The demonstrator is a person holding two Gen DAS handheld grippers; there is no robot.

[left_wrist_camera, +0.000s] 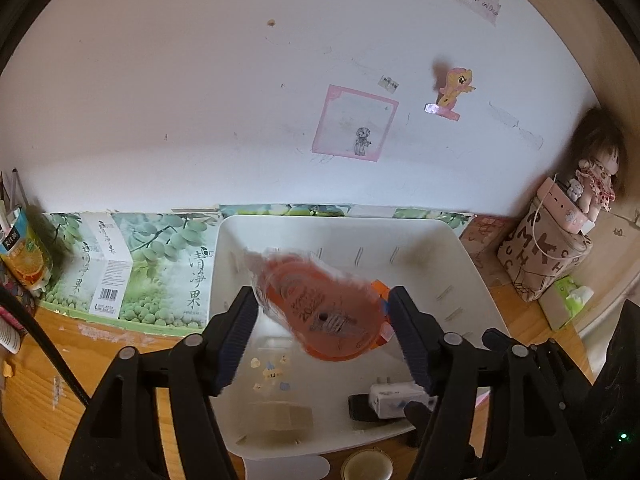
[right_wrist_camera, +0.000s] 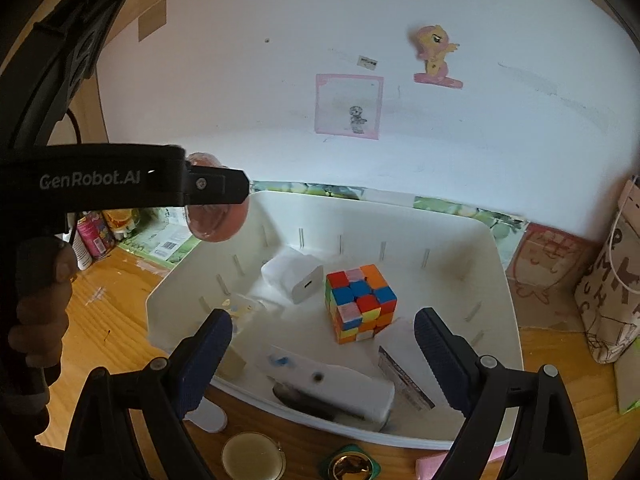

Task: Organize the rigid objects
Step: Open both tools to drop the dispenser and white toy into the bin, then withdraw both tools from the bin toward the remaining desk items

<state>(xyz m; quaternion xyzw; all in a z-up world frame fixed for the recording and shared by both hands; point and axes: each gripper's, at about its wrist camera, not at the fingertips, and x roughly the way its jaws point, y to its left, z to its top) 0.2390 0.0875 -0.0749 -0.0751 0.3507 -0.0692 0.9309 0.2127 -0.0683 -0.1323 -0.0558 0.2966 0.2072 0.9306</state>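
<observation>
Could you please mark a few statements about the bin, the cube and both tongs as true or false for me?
1. A multicoloured cube sits inside the white bin. True.
2. The right tongs grip the cube. False: they stand open and empty, with the cube lying beyond them.
3. An orange packaged item is between the left tongs, over the bin. True.
4. The white charger lies on the wooden table outside the bin. False: it is inside the bin, beside the cube.

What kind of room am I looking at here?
Most likely a child's bedroom or study desk at home: a wooden desktop against a wall with a pony sticker and a taped drawing, plus a doll on a pouch.
</observation>
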